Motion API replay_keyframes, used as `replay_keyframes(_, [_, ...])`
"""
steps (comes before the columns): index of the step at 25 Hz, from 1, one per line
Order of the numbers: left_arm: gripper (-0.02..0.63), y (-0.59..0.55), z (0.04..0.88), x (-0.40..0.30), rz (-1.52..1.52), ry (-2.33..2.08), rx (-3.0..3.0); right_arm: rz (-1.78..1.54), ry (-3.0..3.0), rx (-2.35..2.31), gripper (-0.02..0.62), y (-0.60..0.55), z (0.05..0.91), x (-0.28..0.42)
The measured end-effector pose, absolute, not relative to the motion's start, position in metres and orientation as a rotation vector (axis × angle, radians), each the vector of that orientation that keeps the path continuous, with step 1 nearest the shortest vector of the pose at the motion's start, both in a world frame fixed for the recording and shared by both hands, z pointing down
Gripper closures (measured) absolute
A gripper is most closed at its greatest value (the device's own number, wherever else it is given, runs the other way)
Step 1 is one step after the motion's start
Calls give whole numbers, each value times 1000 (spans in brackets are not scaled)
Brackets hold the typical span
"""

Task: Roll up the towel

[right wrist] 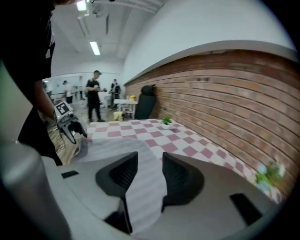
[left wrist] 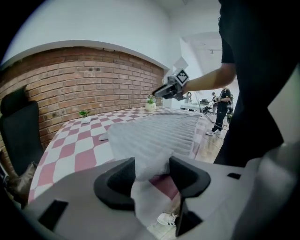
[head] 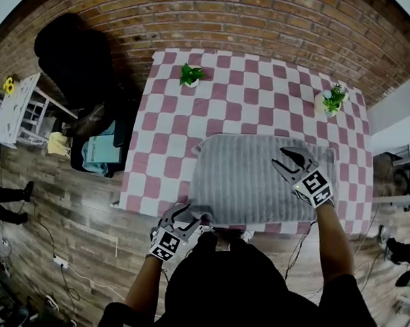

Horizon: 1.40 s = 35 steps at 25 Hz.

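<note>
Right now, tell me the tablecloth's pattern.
The tablecloth is pink-and-white checked; head view shows it best.

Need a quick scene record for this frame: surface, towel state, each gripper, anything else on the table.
surface: table under a pink-and-white checked cloth
towel: grey, spread flat, not yet rolled; near-left corner bunched up
left gripper: jaws closed on the towel's near-left corner, at the table's near edge
right gripper: jaws apart, nothing between them, over the towel's right side
other items: left potted plant and right potted plant, both at the far side, clear of the towel
backdrop: brick wall
</note>
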State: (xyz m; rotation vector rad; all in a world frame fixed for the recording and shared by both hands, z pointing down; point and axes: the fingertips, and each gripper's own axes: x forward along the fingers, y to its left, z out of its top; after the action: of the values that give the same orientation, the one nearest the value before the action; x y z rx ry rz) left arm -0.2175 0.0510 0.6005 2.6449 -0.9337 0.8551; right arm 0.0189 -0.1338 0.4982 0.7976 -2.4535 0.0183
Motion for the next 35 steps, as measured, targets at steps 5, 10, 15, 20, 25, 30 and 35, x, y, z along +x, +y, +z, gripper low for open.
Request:
replay_keyframes(5, [405, 55, 604, -212, 886, -998, 2654, -52, -2366, 224, 443, -174, 535, -138])
replay_keyframes(10, [425, 58, 610, -204, 958, -1024, 2698, -103, -2144, -122, 443, -186, 584, -222])
replay_keyframes(15, [445, 64, 617, -201, 1018, -960, 2760, -119, -1979, -323, 445, -178, 623, -262])
replay_keyframes(20, [482, 64, 621, -200, 1041, -932, 2798, -181, -1796, -443, 463, -171, 652, -270])
replay_keyframes(25, [528, 67, 621, -198, 1043, -916, 2822, -200, -1737, -496, 537, -165, 657, -267])
replay_keyframes(30, [568, 64, 608, -199, 999, -915, 2846, -156, -1846, -428, 557, -179, 643, -276])
replay_keyframes(35, [575, 52, 592, -219, 961, -981, 2845, -166, -2056, -279, 557, -207, 602, -305])
